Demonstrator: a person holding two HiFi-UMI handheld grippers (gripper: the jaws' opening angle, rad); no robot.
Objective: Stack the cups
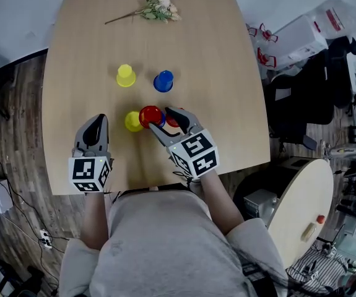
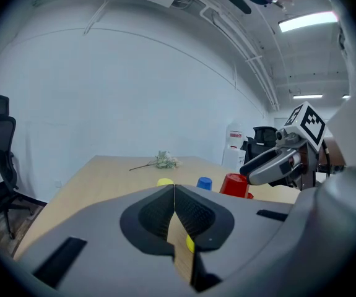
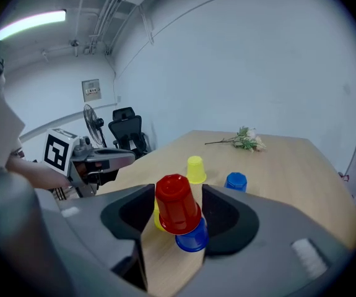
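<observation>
An upturned red cup [image 3: 176,204] leans on an upturned blue cup [image 3: 193,239], with a yellow cup [image 3: 157,220] close behind them. My right gripper [image 3: 178,195] stands open around the red cup, its pads just off the cup's sides. From the head view the red cup [image 1: 151,116] sits beside the yellow cup [image 1: 132,121], between the right gripper's [image 1: 159,119] fingers. Farther back stand a second yellow cup [image 1: 125,75] and a second blue cup [image 1: 163,81]. My left gripper [image 1: 97,122] is shut and empty, left of the cluster.
A sprig of dried flowers [image 1: 156,7] lies at the table's far edge. The wooden table [image 1: 227,73] ends close behind both grippers. Office chairs, bags and a round side table [image 1: 298,206] crowd the floor on the right.
</observation>
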